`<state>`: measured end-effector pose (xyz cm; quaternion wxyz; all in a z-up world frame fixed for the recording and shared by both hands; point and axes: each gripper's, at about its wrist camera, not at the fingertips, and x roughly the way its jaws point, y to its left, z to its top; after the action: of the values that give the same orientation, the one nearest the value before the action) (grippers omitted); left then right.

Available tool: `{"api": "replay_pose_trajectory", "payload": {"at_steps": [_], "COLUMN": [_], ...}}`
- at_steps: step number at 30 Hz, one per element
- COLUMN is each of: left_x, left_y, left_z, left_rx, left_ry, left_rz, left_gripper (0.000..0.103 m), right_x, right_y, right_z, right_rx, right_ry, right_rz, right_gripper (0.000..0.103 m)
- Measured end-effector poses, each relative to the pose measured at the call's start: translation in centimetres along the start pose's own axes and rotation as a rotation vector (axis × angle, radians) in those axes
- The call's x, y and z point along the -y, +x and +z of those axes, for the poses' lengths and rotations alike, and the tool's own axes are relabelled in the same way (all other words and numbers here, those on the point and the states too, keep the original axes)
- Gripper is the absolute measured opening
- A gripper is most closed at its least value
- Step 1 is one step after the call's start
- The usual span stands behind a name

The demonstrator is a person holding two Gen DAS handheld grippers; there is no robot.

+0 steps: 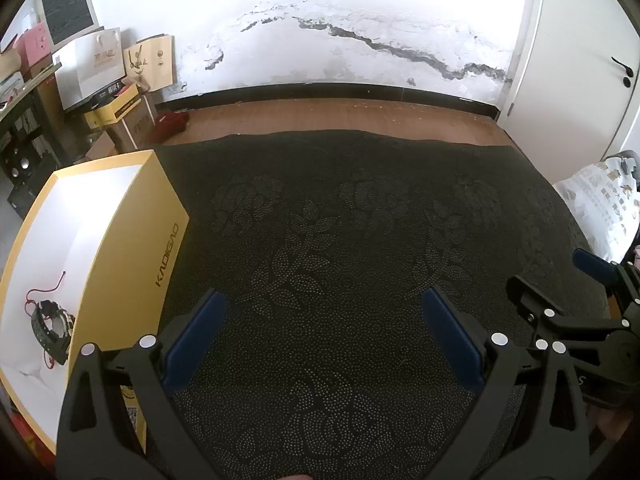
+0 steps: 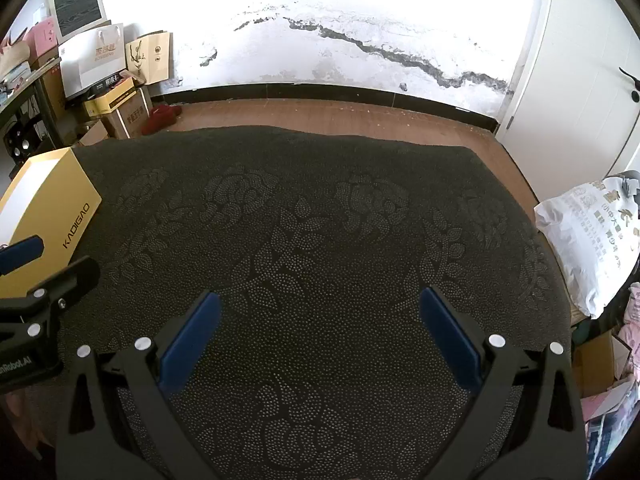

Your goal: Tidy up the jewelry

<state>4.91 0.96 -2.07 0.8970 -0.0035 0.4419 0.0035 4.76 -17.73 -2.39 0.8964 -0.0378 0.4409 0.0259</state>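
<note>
A dark cloth (image 1: 340, 240) patterned with dotted roses covers the whole work surface, its far edge ending short of a wooden floor (image 1: 320, 116) and a white wall (image 1: 320, 40) with cracked, peeling paint. At the right of the room stands a white door (image 1: 580, 60). In the far left corner, paper gift bags (image 1: 90, 64) and cardboard boxes are stacked together.

On the cloth's left side sits an open yellow box (image 1: 136, 248) with a white interior, the word KADIGAO printed on its side wall. In the right wrist view the same box (image 2: 56, 200) sits at the far left edge. A white printed plastic bag (image 2: 592, 240) lies off the cloth's right edge.

The left gripper (image 1: 324, 336) hovers above the cloth just beside the box, its blue-padded fingers (image 1: 196, 336) spread wide with nothing between them. The right gripper (image 2: 320, 336) hangs over the middle of the cloth, its jaws likewise wide apart and holding nothing. The two tools are side by side.

Inside the box, near its front end, lies a black wristwatch (image 1: 50, 324) curled on its strap, with a thin red cord (image 1: 42, 294) looping beside and under it.
</note>
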Motion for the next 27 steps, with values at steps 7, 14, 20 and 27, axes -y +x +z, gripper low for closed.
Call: {"api": "replay_pose_trajectory", "payload": {"at_steps": [7, 14, 20, 27], "left_x": [0.2, 0.33, 0.31, 0.36], "left_y": [0.09, 0.1, 0.1, 0.12], "left_z": [-0.13, -0.14, -0.15, -0.13], "left_rx": [-0.001, 0.0, 0.0, -0.001], "left_ry": [0.01, 0.011, 0.01, 0.01], "left_rz": [0.001, 0.001, 0.001, 0.002], "left_gripper": [0.096, 0.096, 0.096, 0.096], "right_x": [-0.02, 0.06, 0.07, 0.06], "right_y": [-0.02, -0.03, -0.03, -0.02], "right_z": [-0.01, -0.03, -0.03, -0.05], "right_rx": [0.001, 0.003, 0.003, 0.003], "right_ry": [0.0, 0.0, 0.0, -0.001], "right_rz": [-0.001, 0.0, 0.0, -0.001], "right_gripper": [0.096, 0.096, 0.096, 0.096]}}
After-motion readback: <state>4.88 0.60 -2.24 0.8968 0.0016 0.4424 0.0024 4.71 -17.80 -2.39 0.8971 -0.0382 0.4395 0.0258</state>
